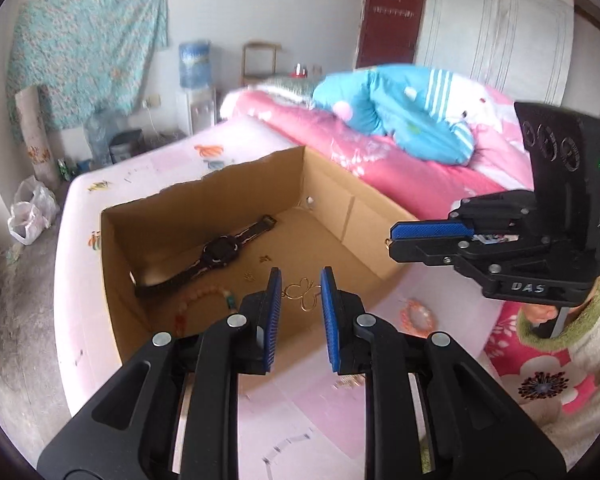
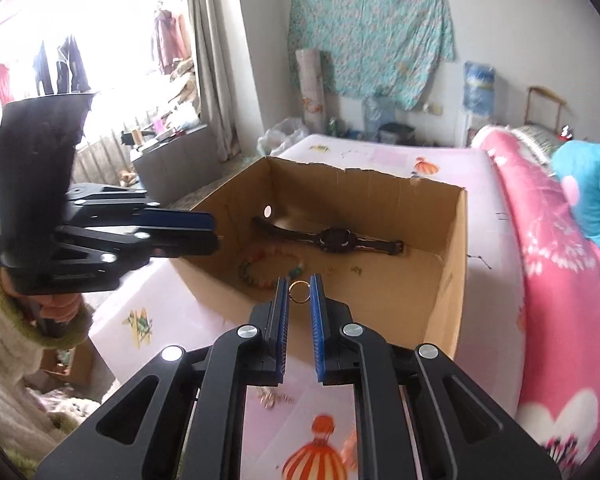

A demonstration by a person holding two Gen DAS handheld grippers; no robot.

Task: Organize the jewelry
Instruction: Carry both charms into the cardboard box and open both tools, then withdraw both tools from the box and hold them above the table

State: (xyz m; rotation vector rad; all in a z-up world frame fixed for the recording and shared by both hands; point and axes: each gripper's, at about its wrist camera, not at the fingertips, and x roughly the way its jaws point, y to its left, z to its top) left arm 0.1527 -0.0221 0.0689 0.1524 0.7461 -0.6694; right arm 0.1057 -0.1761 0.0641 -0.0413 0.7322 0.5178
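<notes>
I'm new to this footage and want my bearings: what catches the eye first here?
An open cardboard box sits on a pink bed, with a black watch and a bead bracelet on its floor. Each hand-held gripper pinches gold jewelry above it: the left hand-held gripper a looped wire piece, the right hand-held gripper a small gold ring. A blue plush toy lies on the pink quilt behind.

My pads [image 1: 274, 304] are ribbed blue on black fingers. Between the left pair, a gold wire butterfly [image 1: 302, 294]; between the right pair, a gold ring [image 2: 299, 291]. The cardboard box [image 1: 328, 184] is plain brown, holding a black watch [image 1: 216, 251] and a bracelet [image 2: 270, 266] of peach, orange and teal beads, I think. Pale pink sheet [image 2: 380, 158] with orange balloon prints. Pink quilt [image 1: 380, 160], white-flecked. Turquoise plush toy [image 1: 388, 108], white-striped. Teal floral cloth [image 1: 88, 44] on the wall.
</notes>
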